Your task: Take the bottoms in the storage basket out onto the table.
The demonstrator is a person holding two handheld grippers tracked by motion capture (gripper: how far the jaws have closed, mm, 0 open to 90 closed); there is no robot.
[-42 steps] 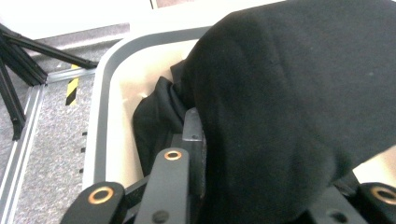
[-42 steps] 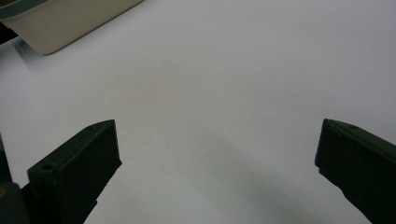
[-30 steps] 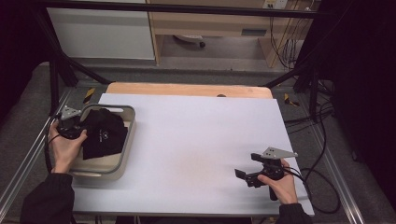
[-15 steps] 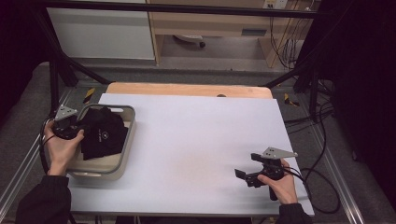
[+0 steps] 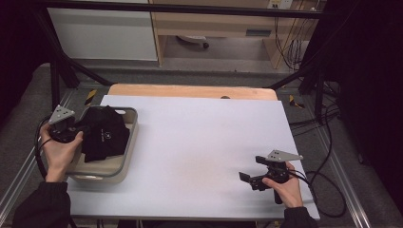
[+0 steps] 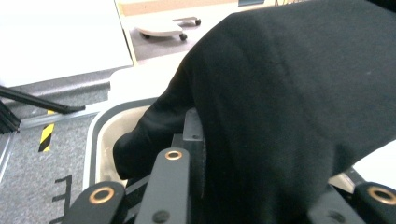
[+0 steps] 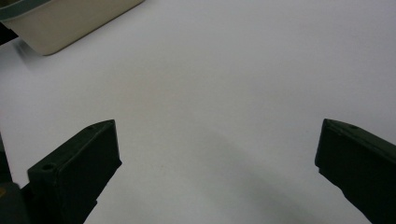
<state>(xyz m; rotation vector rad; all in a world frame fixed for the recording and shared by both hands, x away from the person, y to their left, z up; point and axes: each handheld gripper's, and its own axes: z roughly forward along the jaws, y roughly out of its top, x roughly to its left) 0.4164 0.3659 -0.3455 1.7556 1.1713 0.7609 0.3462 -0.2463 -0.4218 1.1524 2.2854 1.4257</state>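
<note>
A black cloth (image 5: 105, 135) lies bunched in a beige bin (image 5: 119, 167) at the table's left. My left gripper (image 5: 81, 129) sits at the bin's left rim, shut on the cloth's left edge. In the left gripper view the cloth (image 6: 289, 93) drapes over both jaws and hides their tips; one black finger (image 6: 169, 186) shows beneath it, above the bin's rim (image 6: 99, 133). My right gripper (image 5: 250, 179) rests low over the white table (image 5: 199, 133) near its front right. It is open, with bare tabletop between its fingers (image 7: 74, 172).
A wooden board edge (image 5: 190, 90) runs along the table's far side. Cables (image 5: 328, 156) trail off the right edge. A corner of the bin (image 7: 60, 23) shows at the top left of the right gripper view. A yellow-black floor marker (image 6: 45, 136) lies left of the bin.
My left gripper has shifted a little left and toward the person, drawing the cloth with it toward the bin's left rim. The right gripper has stayed put.
</note>
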